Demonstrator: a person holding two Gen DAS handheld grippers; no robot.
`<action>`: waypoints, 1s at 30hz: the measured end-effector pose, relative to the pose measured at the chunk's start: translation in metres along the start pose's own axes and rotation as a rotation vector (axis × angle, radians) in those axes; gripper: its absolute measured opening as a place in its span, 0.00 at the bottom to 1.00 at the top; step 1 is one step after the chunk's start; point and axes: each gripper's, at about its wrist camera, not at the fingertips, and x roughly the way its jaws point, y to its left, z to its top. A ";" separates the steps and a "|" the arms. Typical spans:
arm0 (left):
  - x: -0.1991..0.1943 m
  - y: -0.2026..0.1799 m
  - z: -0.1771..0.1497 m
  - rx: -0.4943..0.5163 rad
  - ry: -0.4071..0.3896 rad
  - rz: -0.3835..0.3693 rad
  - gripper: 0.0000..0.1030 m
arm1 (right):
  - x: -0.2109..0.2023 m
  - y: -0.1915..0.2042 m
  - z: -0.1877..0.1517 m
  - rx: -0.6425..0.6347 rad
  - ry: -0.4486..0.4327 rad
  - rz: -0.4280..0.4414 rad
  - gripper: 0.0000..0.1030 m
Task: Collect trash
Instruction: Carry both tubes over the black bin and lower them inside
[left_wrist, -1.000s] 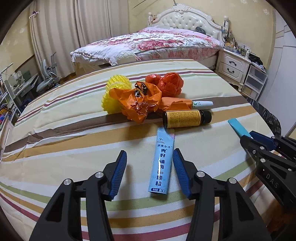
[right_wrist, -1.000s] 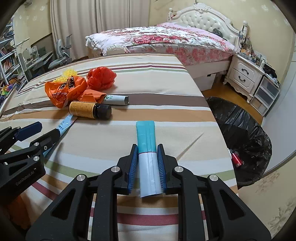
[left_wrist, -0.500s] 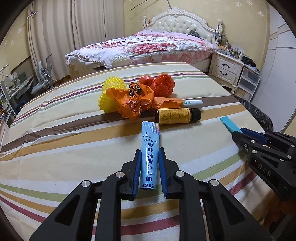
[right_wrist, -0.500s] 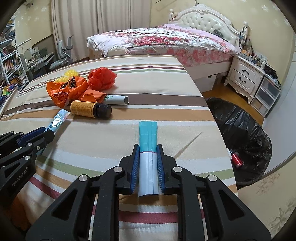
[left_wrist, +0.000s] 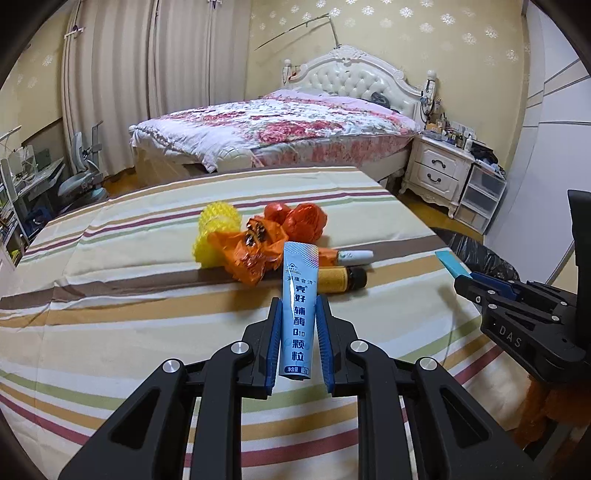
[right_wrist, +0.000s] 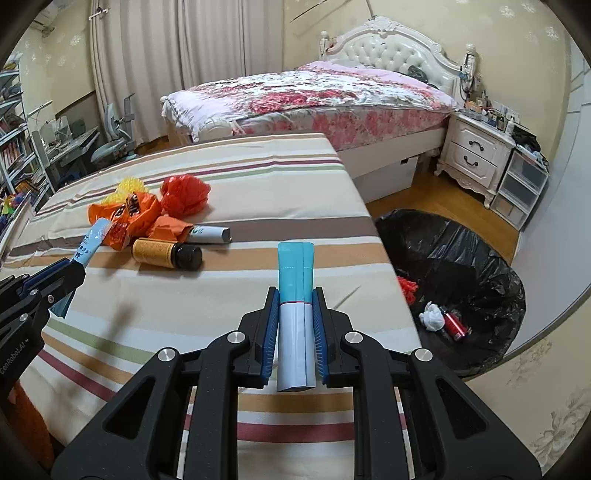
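While L gripper (left_wrist: 298, 332) pinches flat glossy sachet (left_wrist: 297, 317), R gripper (right_wrist: 294, 332) clamps teal-white foil sachet (right_wrist: 295, 314).

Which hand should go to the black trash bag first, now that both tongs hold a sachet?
Right. The right tongs grip the teal sachet at the table's edge, beside the black trash bag. The left tongs, holding the blue sachet, sit farther from it.
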 end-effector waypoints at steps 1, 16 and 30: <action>0.001 -0.004 0.004 0.006 -0.008 -0.009 0.19 | -0.003 -0.007 0.003 0.009 -0.012 -0.014 0.17; 0.048 -0.103 0.059 0.118 -0.074 -0.145 0.19 | -0.008 -0.113 0.034 0.165 -0.104 -0.207 0.17; 0.109 -0.164 0.081 0.201 -0.028 -0.162 0.19 | 0.025 -0.161 0.037 0.241 -0.084 -0.250 0.17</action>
